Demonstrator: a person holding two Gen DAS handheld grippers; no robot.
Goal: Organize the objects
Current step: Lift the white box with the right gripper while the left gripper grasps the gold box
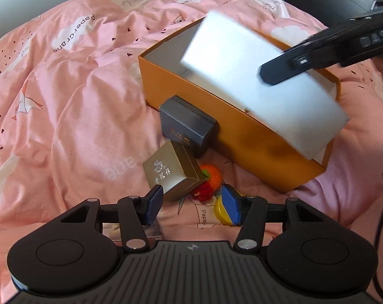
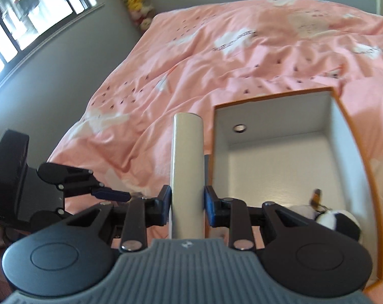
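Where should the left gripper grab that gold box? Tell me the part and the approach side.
Grip the gold box across its two plain side walls, coming from above on the near side. It lies tilted against the dark box, so its far side is crowded.

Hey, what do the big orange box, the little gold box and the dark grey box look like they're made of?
Orange box: looks like rigid cardboard, matte orange outside, white inside, with crisp thin walls. Gold box: probably card with a metallic foil finish; it shines and carries printed lettering. Dark grey box: likely matte paper-covered card, with faint gold print.
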